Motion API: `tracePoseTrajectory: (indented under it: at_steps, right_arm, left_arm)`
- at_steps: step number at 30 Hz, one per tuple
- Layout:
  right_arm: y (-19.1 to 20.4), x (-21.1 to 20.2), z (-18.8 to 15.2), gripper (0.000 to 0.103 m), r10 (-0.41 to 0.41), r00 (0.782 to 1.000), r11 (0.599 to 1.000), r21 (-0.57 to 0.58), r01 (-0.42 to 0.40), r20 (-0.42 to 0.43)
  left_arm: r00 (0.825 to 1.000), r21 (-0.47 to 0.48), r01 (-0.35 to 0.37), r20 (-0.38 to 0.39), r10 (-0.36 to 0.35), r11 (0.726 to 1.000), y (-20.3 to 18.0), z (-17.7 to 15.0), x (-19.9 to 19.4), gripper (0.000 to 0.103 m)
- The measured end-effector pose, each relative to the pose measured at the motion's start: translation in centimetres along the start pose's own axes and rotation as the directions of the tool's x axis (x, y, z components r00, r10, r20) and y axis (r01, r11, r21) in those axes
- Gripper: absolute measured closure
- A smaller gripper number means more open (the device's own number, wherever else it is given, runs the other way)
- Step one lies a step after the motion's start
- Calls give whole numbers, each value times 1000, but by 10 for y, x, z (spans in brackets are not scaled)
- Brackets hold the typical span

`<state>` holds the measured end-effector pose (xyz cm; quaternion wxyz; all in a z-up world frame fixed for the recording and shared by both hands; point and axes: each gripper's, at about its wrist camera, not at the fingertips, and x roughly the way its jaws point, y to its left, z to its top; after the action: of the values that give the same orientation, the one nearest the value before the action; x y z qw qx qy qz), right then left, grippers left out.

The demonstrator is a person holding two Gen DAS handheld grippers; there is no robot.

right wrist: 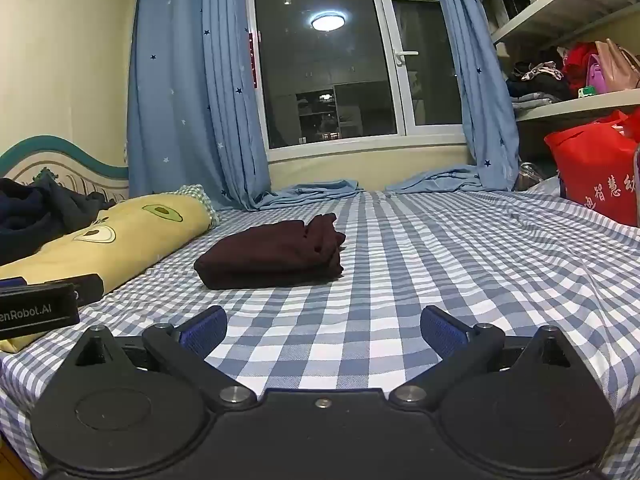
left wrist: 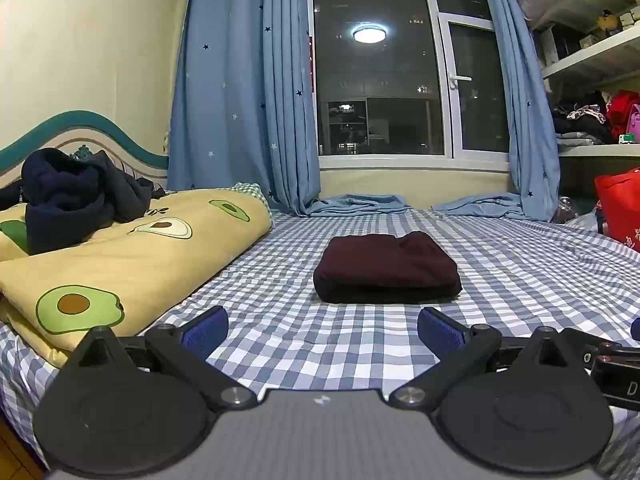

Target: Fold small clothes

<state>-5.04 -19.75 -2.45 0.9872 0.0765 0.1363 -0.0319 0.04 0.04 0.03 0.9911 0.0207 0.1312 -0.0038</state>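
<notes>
A dark maroon garment (left wrist: 386,268) lies folded into a thick rectangle on the blue checked bed sheet (left wrist: 304,340). It also shows in the right wrist view (right wrist: 276,254), left of centre. My left gripper (left wrist: 322,326) is open and empty, low over the sheet just in front of the garment. My right gripper (right wrist: 323,326) is open and empty, low over the sheet to the right of and nearer than the garment. The left gripper's body (right wrist: 36,310) shows at the left edge of the right wrist view.
A folded yellow avocado-print quilt (left wrist: 132,264) lies at the left with a dark navy garment heap (left wrist: 76,200) on it. Blue curtains (left wrist: 244,92) pool on the bed's far end under the window. A red bag (right wrist: 596,172) and shelves (left wrist: 592,64) stand at the right.
</notes>
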Motion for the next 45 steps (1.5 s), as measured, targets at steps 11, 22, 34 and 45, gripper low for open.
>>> tracePoseTrajectory:
  at_steps: [11, 22, 34, 45]
  right_arm:
    - [1, 4, 0, 0, -2, 1000, 1000, 0, 2, 4]
    - [-2, 23, -6, 0, -16, 1000, 1000, -11, 16, -13]
    - [-1, 51, 11, 0, -40, 999, 999, -30, 40, -11]
    - [5, 99, 27, 0, -115, 990, 993, -21, 113, -87]
  left_arm:
    - [1000, 0, -7, 10, 7, 1000, 4, 2, 0, 1]
    - [1000, 3, -3, -4, 3, 1000, 0, -4, 20, 1]
    - [996, 79, -25, 87, 18, 997, -12, 3, 43, 1]
    - [998, -31, 52, -21, -53, 998, 5, 28, 100, 1]
